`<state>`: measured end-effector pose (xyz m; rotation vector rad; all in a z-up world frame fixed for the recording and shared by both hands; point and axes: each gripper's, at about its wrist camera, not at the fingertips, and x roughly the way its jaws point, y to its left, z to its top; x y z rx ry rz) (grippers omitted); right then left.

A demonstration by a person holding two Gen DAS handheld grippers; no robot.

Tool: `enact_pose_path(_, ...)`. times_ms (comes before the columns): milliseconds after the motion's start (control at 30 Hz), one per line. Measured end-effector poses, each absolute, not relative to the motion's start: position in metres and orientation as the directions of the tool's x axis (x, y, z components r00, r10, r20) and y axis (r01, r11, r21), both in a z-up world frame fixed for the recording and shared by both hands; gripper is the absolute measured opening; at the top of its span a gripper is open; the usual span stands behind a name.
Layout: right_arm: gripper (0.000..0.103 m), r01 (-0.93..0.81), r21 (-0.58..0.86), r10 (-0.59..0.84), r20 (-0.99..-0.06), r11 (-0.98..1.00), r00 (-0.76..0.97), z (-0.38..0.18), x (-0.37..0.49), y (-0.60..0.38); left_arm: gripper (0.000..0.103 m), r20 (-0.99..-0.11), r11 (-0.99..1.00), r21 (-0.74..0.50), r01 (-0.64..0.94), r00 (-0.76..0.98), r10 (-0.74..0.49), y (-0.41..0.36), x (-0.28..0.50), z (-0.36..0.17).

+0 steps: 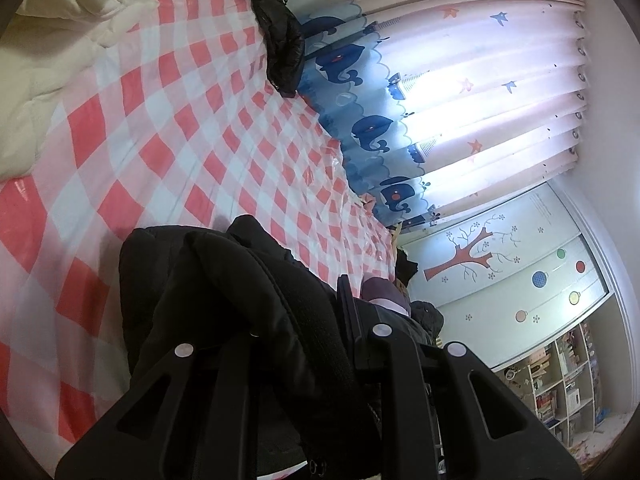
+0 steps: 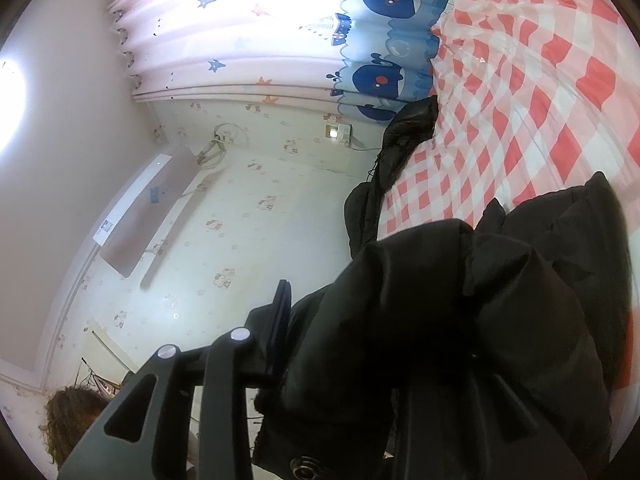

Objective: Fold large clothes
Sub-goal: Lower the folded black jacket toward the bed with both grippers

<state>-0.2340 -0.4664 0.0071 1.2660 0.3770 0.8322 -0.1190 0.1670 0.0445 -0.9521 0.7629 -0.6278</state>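
A black padded jacket (image 1: 224, 292) hangs bunched over the red-and-white checked bed cover (image 1: 168, 128). My left gripper (image 1: 296, 308) is shut on a fold of it; one finger pad (image 1: 348, 312) shows, the other is buried in the fabric. In the right wrist view the same jacket (image 2: 440, 300) fills the lower right above the bed cover (image 2: 540, 80). My right gripper (image 2: 372, 316) is shut on a thick bunch of it. There one finger (image 2: 280, 320) presses on the cloth and the other is hidden under it.
A second black garment (image 1: 280, 40) lies along the bed's far edge, against a whale-print curtain (image 1: 440, 80). A white quilt (image 1: 60, 60) is heaped at one end of the bed. Bookshelves (image 1: 560, 392) stand beyond. A person's curly hair (image 2: 72, 412) shows low in the right wrist view.
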Motion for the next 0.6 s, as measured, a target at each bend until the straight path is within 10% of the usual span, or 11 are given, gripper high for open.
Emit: enact_pose_path(600,0.037,-0.285,0.956,0.721,0.147,0.073,0.677,-0.002,-0.196,-0.471,0.015,-0.308,0.448,-0.888,0.104,0.59,-0.747,0.162,-0.08,0.035)
